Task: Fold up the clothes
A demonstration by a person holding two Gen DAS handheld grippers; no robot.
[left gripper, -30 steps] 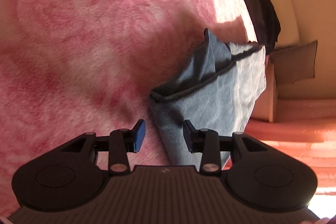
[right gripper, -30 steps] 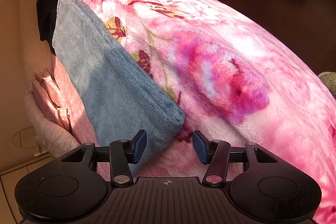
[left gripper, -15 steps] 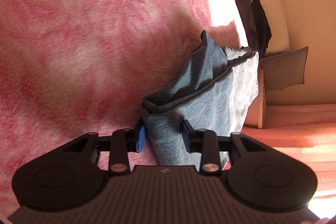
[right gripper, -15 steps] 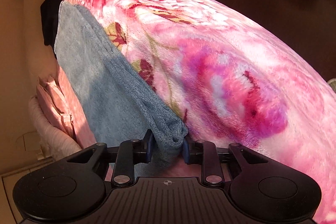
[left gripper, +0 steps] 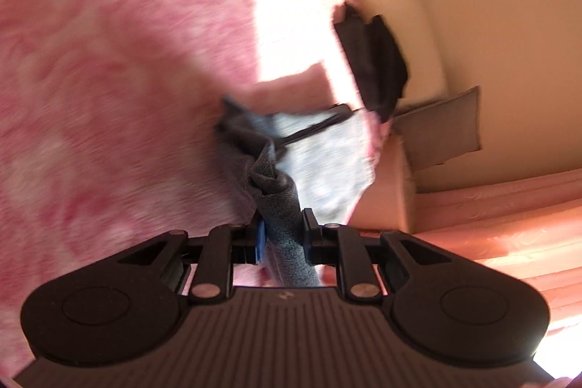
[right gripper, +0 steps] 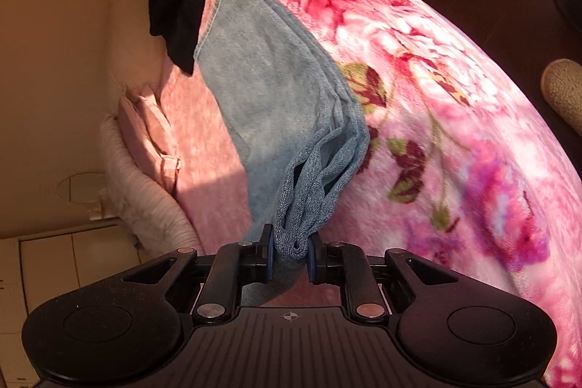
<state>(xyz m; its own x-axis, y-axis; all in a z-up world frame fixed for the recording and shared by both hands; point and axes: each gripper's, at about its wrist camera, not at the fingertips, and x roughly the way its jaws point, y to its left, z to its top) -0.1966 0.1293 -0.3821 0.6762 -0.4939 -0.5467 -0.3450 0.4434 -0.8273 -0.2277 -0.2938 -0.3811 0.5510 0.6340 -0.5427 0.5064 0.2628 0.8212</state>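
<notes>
**Both grippers clamped on the blue garment at the bed's edge**

The blue garment (right gripper: 269, 90) lies folded along the side edge of the pink blanket (right gripper: 436, 104), its long side close to where the blanket drops away. The left gripper (left gripper: 282, 239) has its fingers nearly closed on a bunched corner of the cloth, which rises in a twisted ridge. The right gripper (right gripper: 290, 259) is likewise pinched on the other near corner, where several layers gather into loose loops. Towards the middle of the bed the blanket is wide and bare, with a bright strip of sunlight across it.

Beyond the garment's far end a black cloth (right gripper: 178, 6) hangs over the blanket's edge, touching or just beside the blue fabric. A grey cushion (left gripper: 443, 130) leans against the cream wall (left gripper: 502, 24) near it. A pink pillow (right gripper: 149, 137) sits below the bed edge, and pink curtains (left gripper: 509, 206) hang alongside.
</notes>
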